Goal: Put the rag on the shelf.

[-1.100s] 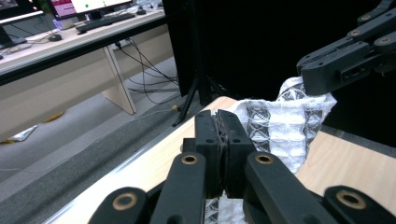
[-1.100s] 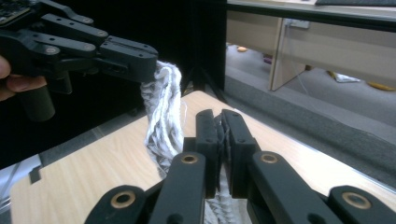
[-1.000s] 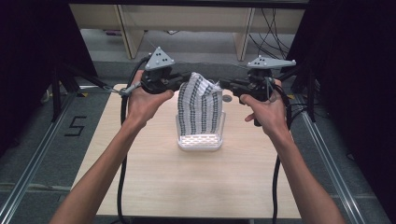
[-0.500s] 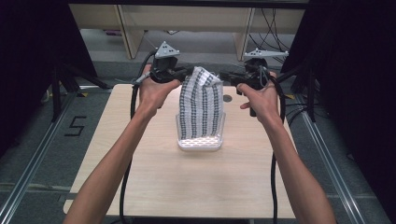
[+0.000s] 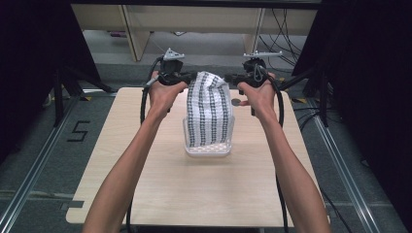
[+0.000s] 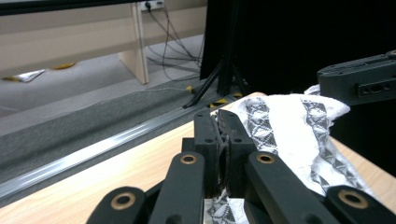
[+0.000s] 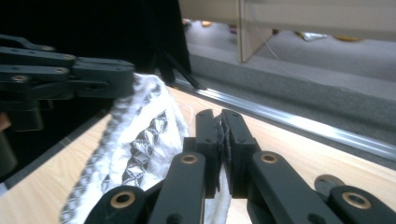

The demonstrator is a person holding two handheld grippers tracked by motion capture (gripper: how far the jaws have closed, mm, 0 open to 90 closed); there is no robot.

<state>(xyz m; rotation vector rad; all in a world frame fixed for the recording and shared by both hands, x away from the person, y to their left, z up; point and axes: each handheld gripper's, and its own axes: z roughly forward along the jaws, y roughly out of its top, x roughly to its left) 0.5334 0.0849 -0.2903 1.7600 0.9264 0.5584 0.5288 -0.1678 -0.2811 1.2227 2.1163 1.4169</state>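
Observation:
A white cloth [image 5: 210, 109] with black patterned stripes hangs from its top edge down into a white plastic basket [image 5: 208, 149] at the table's middle. My left gripper [image 5: 192, 76] is shut on the cloth's upper left corner, and my right gripper [image 5: 230, 79] is shut on the upper right corner. In the left gripper view the closed jaws [image 6: 223, 127] pinch the cloth [image 6: 289, 123], and the other gripper [image 6: 359, 81] shows beyond it. In the right gripper view the jaws [image 7: 220, 127] clamp the cloth [image 7: 140, 135] too, with the other gripper [image 7: 93, 77] behind it.
The light wooden table [image 5: 160, 194] has bare room in front of the basket. A small dark round disc [image 5: 236, 102] lies on it under the right hand. Metal rails [image 5: 29, 179] run along both sides. Wooden furniture legs [image 5: 131, 34] and cables stand beyond the far edge.
Both hands have moved away from the person, toward the table's far edge, and a little lower, carrying the cloth's top edge with them. The basket has stayed in place.

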